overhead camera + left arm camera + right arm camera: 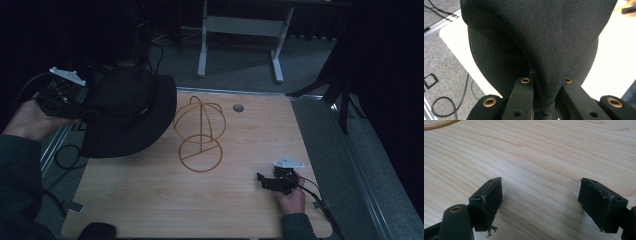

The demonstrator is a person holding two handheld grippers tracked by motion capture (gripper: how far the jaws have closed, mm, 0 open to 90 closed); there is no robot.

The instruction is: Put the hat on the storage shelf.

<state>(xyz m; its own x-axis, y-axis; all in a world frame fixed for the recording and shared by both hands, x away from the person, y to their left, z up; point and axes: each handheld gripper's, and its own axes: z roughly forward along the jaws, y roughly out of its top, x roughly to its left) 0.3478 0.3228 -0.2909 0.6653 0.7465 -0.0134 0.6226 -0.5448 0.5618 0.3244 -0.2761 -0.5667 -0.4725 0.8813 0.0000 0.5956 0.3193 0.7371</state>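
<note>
black fabric of the hat (554,37) is pinched tight between the left gripper's (60,97) fingers (524,97), which hold it by the crown over the table's (150,200) far left corner. the wire stand (200,135) sits just right of the hat, mid-table. the right gripper (275,181) rests near the front right corner, fingers (487,202) wide apart, gripping nothing. the left hand is nearer, so the hat would likely travel rightward onto the stand.

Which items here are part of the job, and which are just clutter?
In play:
- black hat, fabric pinched in the left gripper
- gold wire hat stand, bare, mid-table
- right gripper, jaws open, low over the wooden table

Lying about:
- round grey cap in the tabletop
- white-legged frame behind the table
- loose cables on the floor, left
</note>
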